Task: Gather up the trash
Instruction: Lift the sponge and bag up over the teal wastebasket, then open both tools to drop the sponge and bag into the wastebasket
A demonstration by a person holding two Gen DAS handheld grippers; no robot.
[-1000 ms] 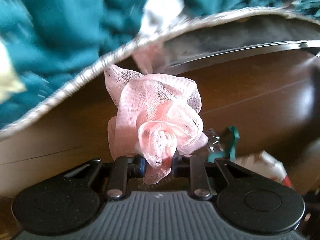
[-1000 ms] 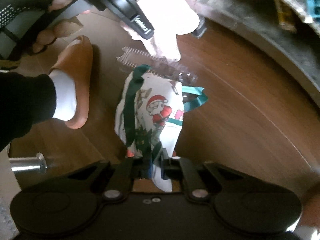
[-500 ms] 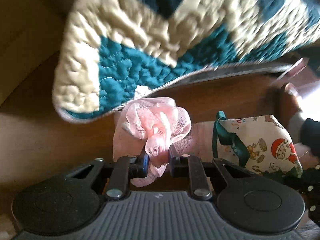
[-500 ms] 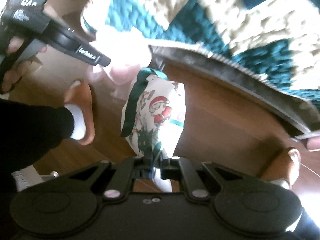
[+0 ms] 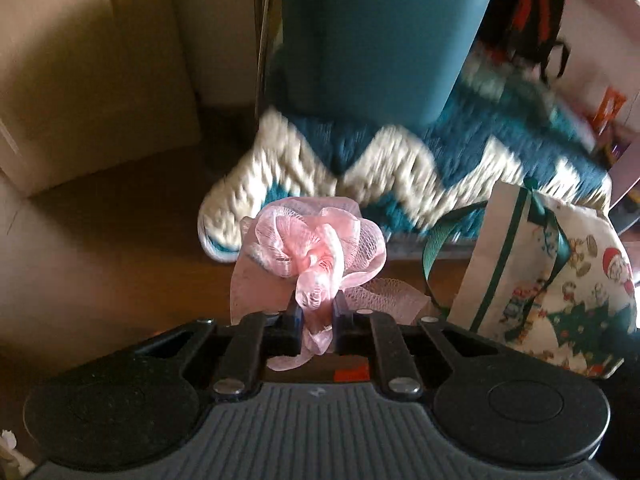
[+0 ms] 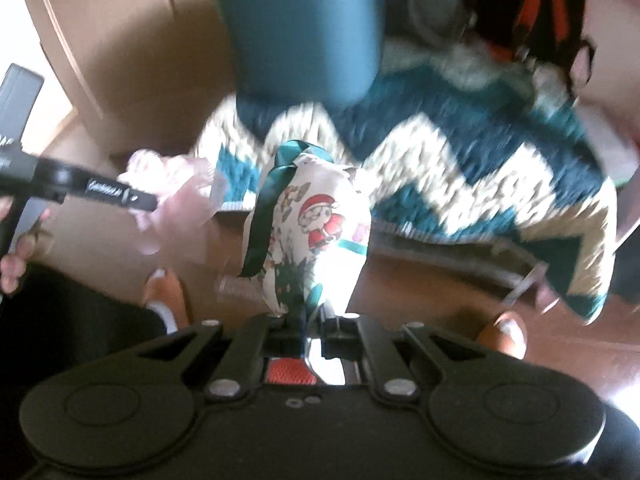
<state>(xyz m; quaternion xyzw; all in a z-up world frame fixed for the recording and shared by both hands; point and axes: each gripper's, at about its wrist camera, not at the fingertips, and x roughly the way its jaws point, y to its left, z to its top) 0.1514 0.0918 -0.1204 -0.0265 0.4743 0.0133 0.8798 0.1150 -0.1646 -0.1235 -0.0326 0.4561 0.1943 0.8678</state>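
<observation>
Nearest, the left claw [image 5: 316,320] is closing on a pink mesh puff [image 5: 316,248], its pads already pinching the puff's tail, with the ruffles bunching just past the tips. To its right, the right claw [image 6: 310,322] is clenching the bottom edge of a Santa bag [image 6: 312,236], which is standing up from the tips with its green ribbon handle [image 6: 276,196] drooping down the left side. Below both, the wooden floor [image 5: 120,240] is showing, and a slippered foot [image 6: 166,294] is standing near left in the right view. Farther off, a teal and cream zigzag quilt [image 5: 400,168] is hanging over a bed edge, and a tall teal bin [image 5: 380,32] is standing behind it. Judging by the task, both pieces are being carried off to a trash spot, perhaps that bin. Doing it well is likely meaning keeping both pinches firm, since the mesh is slippery and loosely held, and keeping the dangling handle and puff from snagging the quilt.
</observation>
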